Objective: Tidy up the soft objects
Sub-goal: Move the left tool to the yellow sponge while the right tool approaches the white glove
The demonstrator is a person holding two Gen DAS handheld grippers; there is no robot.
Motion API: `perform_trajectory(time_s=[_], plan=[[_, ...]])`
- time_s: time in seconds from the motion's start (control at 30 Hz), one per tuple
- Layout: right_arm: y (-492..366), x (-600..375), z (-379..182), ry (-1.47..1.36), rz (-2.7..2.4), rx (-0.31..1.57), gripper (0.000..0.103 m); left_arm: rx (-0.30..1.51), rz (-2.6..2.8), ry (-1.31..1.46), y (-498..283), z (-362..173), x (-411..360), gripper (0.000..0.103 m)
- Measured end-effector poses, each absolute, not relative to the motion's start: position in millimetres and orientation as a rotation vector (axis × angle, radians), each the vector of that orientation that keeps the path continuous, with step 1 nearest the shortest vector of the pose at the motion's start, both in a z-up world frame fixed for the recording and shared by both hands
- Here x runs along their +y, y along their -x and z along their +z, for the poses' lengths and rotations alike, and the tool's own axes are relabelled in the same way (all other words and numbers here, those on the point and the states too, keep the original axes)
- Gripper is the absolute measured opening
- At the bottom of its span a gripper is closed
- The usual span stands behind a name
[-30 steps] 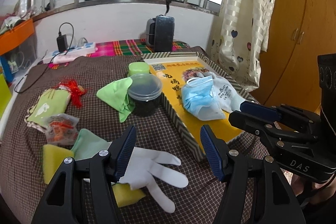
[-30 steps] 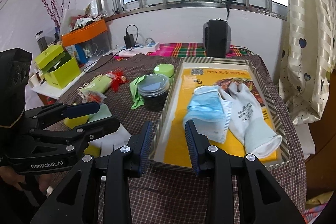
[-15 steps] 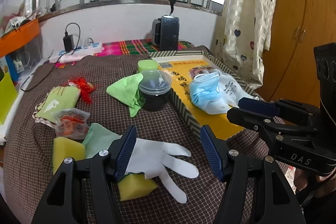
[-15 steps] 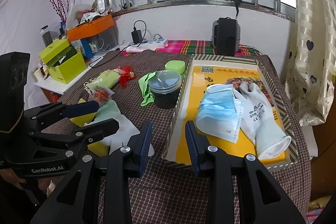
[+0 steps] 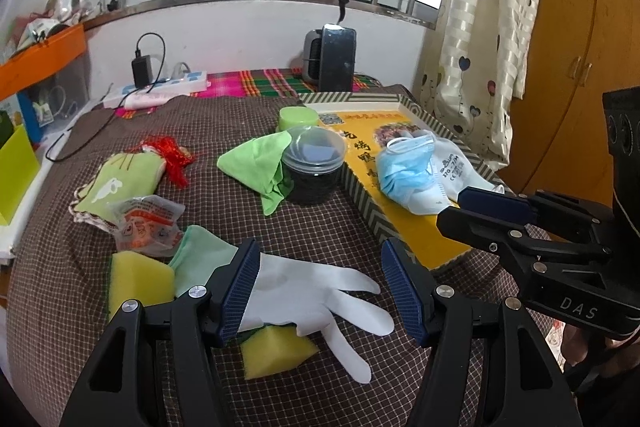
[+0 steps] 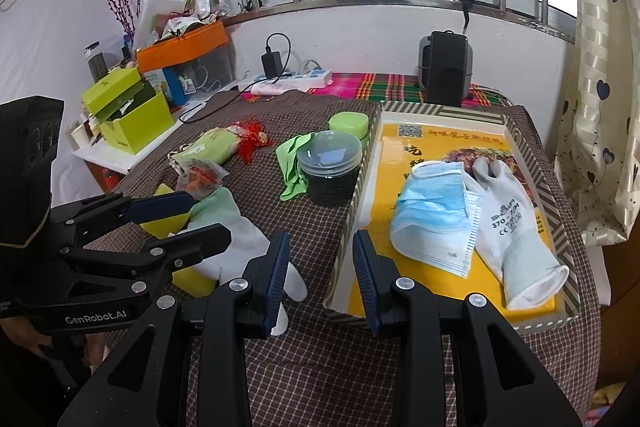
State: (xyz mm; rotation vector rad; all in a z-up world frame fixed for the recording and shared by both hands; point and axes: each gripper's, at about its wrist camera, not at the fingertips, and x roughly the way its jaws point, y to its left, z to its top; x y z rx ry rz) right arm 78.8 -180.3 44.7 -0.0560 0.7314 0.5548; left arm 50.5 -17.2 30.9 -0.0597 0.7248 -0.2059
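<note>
A mask (image 6: 434,209) and one glove (image 6: 516,231) already lay in the tray (image 6: 560,195), while the white glove (image 5: 316,291), sponges (image 5: 138,281) and cloths waited on the table between both empty, parted grippers (image 5: 318,291) (image 6: 320,281).

White letters reading "GenRobot.AI" stand on the black body of the left claw (image 6: 180,223), seen from the right wrist view. The letters "DAS" stand on the black body of the right claw (image 5: 486,213), seen from the left wrist view. The grey glove (image 6: 516,227) in the tray (image 6: 560,195) carries black print reading "370 - 7/M" and "CE". The tray's yellow floor shows a QR code and Chinese characters too small to read.
</note>
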Motion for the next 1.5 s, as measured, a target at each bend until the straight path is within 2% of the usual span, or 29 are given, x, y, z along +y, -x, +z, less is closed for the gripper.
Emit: perform_trajectory(time_s=[1.4, 1.5], plan=[[-84.7, -147.0, 25.3, 0.067, 0.678, 0.778, 0.035, 0.722, -0.065, 0.103, -32.1, 22.5, 36.6, 0.063], [-86.0, -139.5, 22.7, 0.075, 0.701, 0.788, 0.042, 0.723, -0.043, 0.111, -30.7, 20.6, 45.9, 0.063]])
